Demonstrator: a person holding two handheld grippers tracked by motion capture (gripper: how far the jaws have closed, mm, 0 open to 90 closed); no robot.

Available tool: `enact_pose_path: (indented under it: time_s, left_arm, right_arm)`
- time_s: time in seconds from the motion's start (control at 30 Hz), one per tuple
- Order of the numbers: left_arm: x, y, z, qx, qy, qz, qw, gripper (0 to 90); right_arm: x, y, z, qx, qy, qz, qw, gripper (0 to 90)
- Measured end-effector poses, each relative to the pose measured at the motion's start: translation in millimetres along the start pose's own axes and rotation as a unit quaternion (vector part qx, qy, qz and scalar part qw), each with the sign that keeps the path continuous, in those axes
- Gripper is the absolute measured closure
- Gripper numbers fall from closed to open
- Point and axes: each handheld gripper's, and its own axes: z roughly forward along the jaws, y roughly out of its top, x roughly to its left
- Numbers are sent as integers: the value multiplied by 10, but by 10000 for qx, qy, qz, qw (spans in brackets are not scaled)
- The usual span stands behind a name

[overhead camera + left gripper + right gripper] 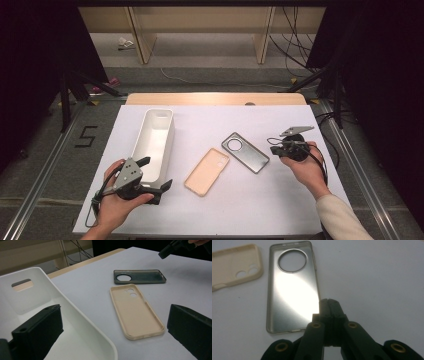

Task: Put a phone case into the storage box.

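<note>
Right gripper [329, 301]: jaws pressed together, empty, tips over the edge of the glossy grey phone case [290, 287]. Left gripper [154, 175]: jaws wide apart, straddling the smooth white bin's [150, 145] wall. Matte beige phone case [206, 171] lies between, on the white bench [250, 205].

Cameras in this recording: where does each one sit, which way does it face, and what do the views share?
High view: above the person's side, looking forward and down on the table; both hands, left gripper, right gripper.
Left gripper view: rides the left gripper, looks between wide-open jaws, one over the white bin.
Right gripper view: rides the right gripper, looks down over shut jaws.
Shared: all three show the beige phone case and grey phone case.
</note>
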Motion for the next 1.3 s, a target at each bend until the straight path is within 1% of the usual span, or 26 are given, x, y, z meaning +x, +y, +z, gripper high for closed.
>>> enact_pose_path:
  time_s: [0.1,0.27,0.33,0.37,0.43,0.47,0.63,0.83,0.97,1.1,1.17,1.3]
  left_arm:
    - [0,0,6,4,-8,11,10000,0]
    - [0,0,1,1,-6,5,10000,0]
    - [1,-1,-1,-7,0,-11,10000,0]
    - [2,-1,0,-7,0,-14,10000,0]
    - [1,0,1,-8,-12,-2,10000,0]
    - [0,1,0,-7,-16,3,10000,0]
    - [-6,1,3,-2,-19,5,10000,0]
    - [-5,0,1,-5,-22,-1,10000,0]
    - [-3,1,-5,-15,-17,-6,10000,0]
    - [-1,0,-12,-24,-16,-2,10000,0]
    - [1,0,-12,-28,-15,-7,10000,0]
    - [0,1,-14,-22,-17,7,10000,0]
  right_arm:
    - [-42,21,106,262,-98,20,9996,900]
    - [-107,43,252,650,-236,61,9976,900]
    - [-120,43,299,796,-262,44,9965,900]
    - [-122,39,318,859,-231,36,9960,900]
    - [-113,31,349,963,-202,14,9951,900]
    - [-109,26,359,984,-191,-26,9950,900]
    - [-88,20,383,1039,-104,-59,9945,900]
    - [-60,20,403,1140,5,-284,9931,900]
    - [-13,29,395,1250,57,-489,9909,900]
    - [70,40,382,1418,114,-729,9871,900]
    - [119,46,373,1512,152,-802,9851,900]
    - [217,44,355,1652,306,-954,9812,900]
